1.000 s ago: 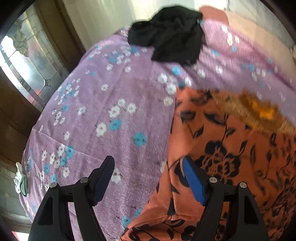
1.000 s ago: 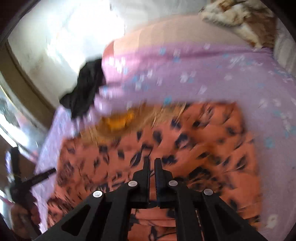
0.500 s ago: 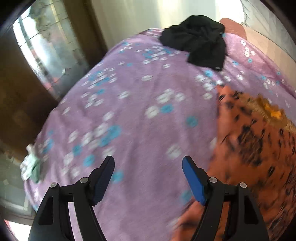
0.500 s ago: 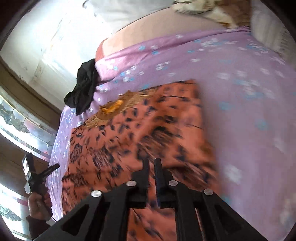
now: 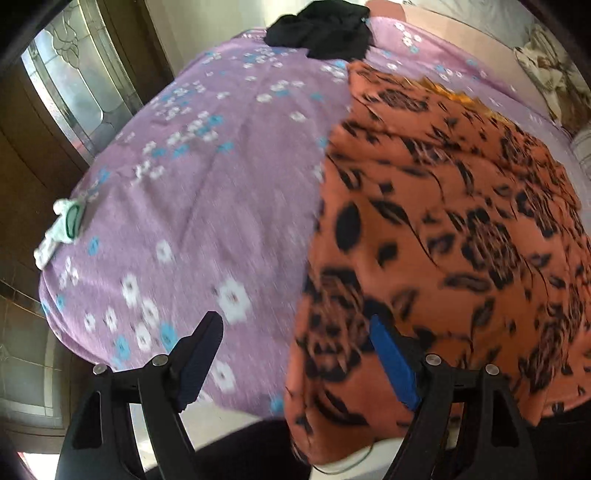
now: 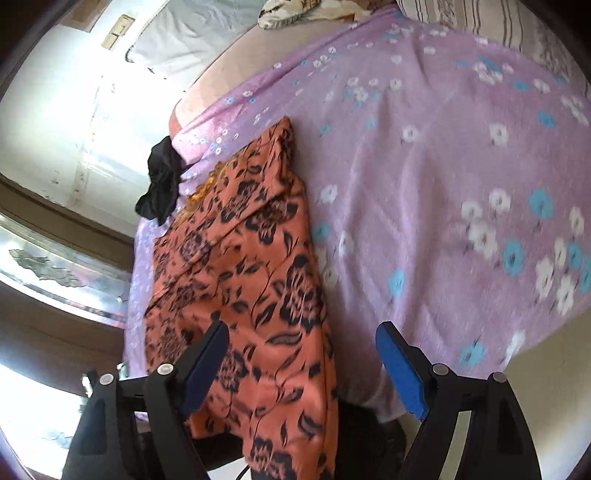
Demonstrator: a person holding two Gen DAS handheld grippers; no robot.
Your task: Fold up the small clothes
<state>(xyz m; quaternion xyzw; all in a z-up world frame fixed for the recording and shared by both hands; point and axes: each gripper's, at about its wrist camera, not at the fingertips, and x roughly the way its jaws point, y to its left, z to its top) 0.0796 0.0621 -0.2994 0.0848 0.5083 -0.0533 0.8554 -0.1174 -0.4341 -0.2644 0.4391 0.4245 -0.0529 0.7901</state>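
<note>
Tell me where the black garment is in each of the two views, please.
Left wrist view: black garment at the top centre, at the far edge of the purple bedsheet.
Right wrist view: black garment at the left of middle, hanging over the bedsheet's edge.
Shared landmark: the orange floral garment, just nearer than it.

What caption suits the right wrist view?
Right gripper opening, empty, above an orange floral garment on a purple bedspread.

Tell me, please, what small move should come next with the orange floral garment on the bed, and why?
Probably bring both grippers down onto the near hem of the orange floral garment and pinch it. It lies in a long strip on the purple sheet, its near end drooping over the bed's edge. The left gripper and right gripper hang above that end, jaws opening, nothing clamped between them.
</note>
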